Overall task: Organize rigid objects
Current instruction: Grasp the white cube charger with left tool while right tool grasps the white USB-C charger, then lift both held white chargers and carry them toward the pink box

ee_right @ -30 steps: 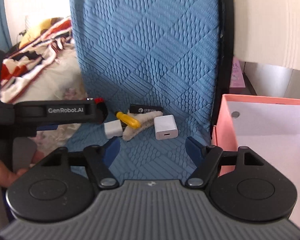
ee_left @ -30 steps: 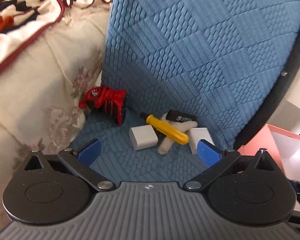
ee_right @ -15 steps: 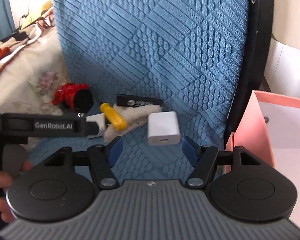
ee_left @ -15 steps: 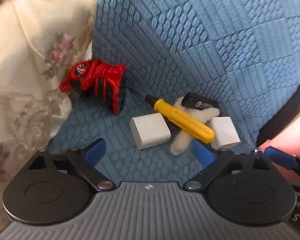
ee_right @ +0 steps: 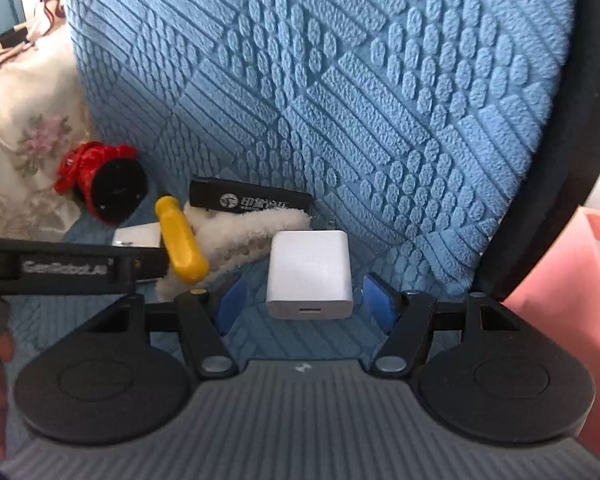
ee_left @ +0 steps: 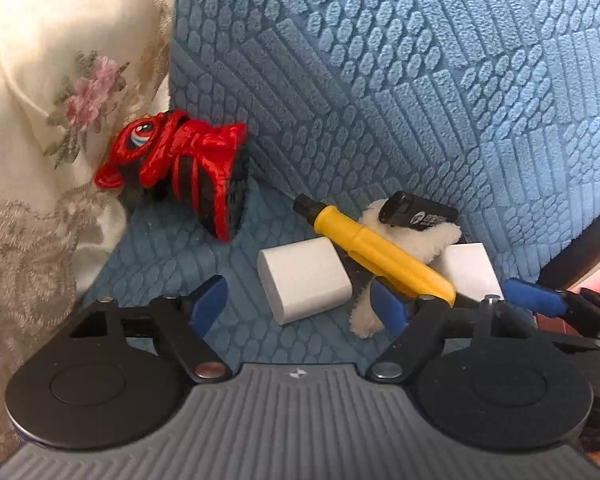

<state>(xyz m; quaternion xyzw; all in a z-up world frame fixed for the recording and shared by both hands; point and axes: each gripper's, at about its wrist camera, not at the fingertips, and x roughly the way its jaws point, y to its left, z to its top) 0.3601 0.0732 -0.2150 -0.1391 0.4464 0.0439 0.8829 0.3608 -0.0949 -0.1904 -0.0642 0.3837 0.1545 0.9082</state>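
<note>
- Chargers: two white blocks on blue chair seat, one (ee_left: 305,279) between the pads of left gripper (ee_left: 300,306), other (ee_right: 309,274) between those of right gripper (ee_right: 309,304).
- Left jaws have just been closing, not yet touching; right jaws apart, gripping nothing.
- Yellow screwdriver (ee_left: 376,248) lies across fluffy strip (ee_right: 240,232).

Right tool (ee_right: 302,302) open, pads either side of white charger (ee_right: 309,274), not touching; blue textured seat (ee_right: 300,336) beneath.
</note>
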